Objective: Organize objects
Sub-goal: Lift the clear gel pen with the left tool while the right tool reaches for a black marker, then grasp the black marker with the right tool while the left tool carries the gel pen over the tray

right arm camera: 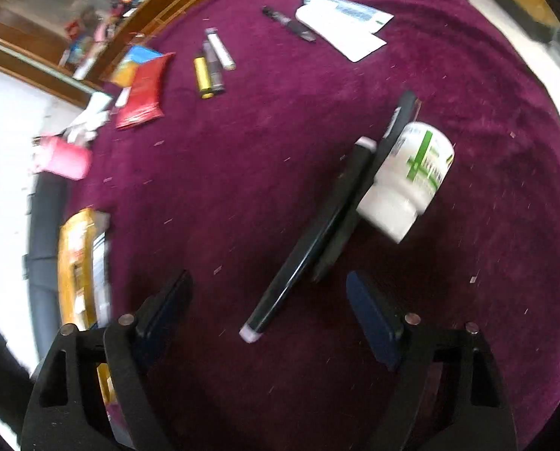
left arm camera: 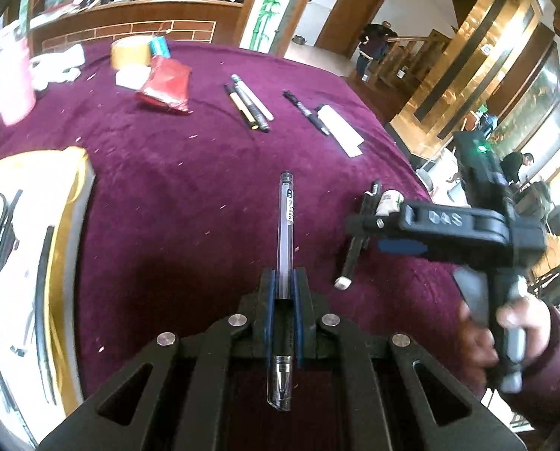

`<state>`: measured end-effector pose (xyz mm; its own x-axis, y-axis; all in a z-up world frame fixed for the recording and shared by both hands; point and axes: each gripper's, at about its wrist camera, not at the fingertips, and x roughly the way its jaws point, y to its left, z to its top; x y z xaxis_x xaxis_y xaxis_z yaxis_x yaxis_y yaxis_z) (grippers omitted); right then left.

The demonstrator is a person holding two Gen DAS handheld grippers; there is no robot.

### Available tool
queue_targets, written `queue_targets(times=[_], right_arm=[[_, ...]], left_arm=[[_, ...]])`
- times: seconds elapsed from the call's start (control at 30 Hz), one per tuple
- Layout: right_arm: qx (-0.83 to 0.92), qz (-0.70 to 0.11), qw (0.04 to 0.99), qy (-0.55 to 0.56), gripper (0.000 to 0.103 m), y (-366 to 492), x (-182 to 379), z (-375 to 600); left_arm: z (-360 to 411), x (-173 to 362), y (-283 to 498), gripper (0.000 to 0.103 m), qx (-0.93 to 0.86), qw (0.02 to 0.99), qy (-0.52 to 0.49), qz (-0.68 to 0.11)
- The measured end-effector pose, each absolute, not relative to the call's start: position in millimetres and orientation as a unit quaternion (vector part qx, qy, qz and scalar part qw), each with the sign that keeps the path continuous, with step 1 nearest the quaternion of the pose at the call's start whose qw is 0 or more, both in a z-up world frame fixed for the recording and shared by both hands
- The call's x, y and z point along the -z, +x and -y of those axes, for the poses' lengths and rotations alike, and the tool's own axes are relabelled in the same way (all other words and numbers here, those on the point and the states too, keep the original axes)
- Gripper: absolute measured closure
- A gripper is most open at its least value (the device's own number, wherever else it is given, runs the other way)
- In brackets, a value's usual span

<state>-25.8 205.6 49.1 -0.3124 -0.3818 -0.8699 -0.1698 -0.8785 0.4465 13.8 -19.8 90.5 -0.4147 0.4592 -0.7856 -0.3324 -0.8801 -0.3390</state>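
Purple cloth (left arm camera: 174, 195) covers the table, and I take the white bottle (right arm camera: 411, 184) lying on its side as my landmark. My left gripper (left arm camera: 283, 285) is clenched on a clear gel pen (left arm camera: 285, 225), its pads pinching the barrel near the grip end, so most of the pen sticks out ahead of the fingers. I judge that to be the first risk: held so far back, the pen could pivot or slide out if I swing the hand quickly.

My right gripper (right arm camera: 272, 300) hangs with jaws spread, nothing between the pads, tilted steeply down at the cloth. Just beside the bottle, on its near side, a long black marker (right arm camera: 310, 233) with pale ends lies against another dark pen (right arm camera: 396, 120) (the blur keeps me from saying whether they overlap). If I close here I may catch both, or nudge the bottle and set it rolling.

Well beyond the bottle lie more pens (left arm camera: 248, 101) and a red packet (left arm camera: 165, 86). A person's hand (left arm camera: 505, 334) grips the right handle.
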Motion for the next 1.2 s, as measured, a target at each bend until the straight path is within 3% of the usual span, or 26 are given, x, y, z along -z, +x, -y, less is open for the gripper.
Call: queue_targets(times=[0.2, 0.43, 0.57, 0.77, 1.0, 1.03, 1.13, 1.2], right_arm=[[0.785, 0.207, 0.033, 0.583, 0.019, -49.1, -44.9, -196.1], [0.77, 0.237, 0.074, 0.587, 0.019, -66.1, -44.0, -187.8], [0.801, 0.219, 0.005, 0.558, 0.019, -62.9, -66.5, -196.6], [0.772, 0.325, 0.04, 0.545, 0.019, -70.2, -62.2, -198.8], [0.785, 0.226, -0.054, 0.574, 0.021, -92.3, -49.9, -171.9], [0.789, 0.202, -0.068, 0.577, 0.023, -96.5, -48.9, -166.4], [0.793, 0.111, -0.11, 0.588, 0.052, -103.6, -40.4, -147.8], [0.804, 0.072, -0.118, 0.579, 0.077, -102.5, -40.8, -135.1]], left_arm=[[49.4, -91.6, 18.7, 0.097, -0.838, 0.24, -0.483, 0.078], [80.0, -89.7, 18.9, 0.097, -0.836, 0.245, -0.483, 0.092], [97.8, -90.0, 20.0, 0.097, -0.834, 0.247, -0.483, 0.103], [114.4, -90.5, 23.5, 0.097, -0.831, 0.251, -0.485, 0.107], [128.8, -94.4, 31.9, 0.097, -0.836, 0.247, -0.48, 0.097], [132.8, -94.9, 32.1, 0.097, -0.837, 0.245, -0.479, 0.098], [147.6, -96.3, 33.9, 0.097, -0.84, 0.235, -0.476, 0.11], [159.3, -97.9, 37.4, 0.097, -0.843, 0.226, -0.474, 0.116]])
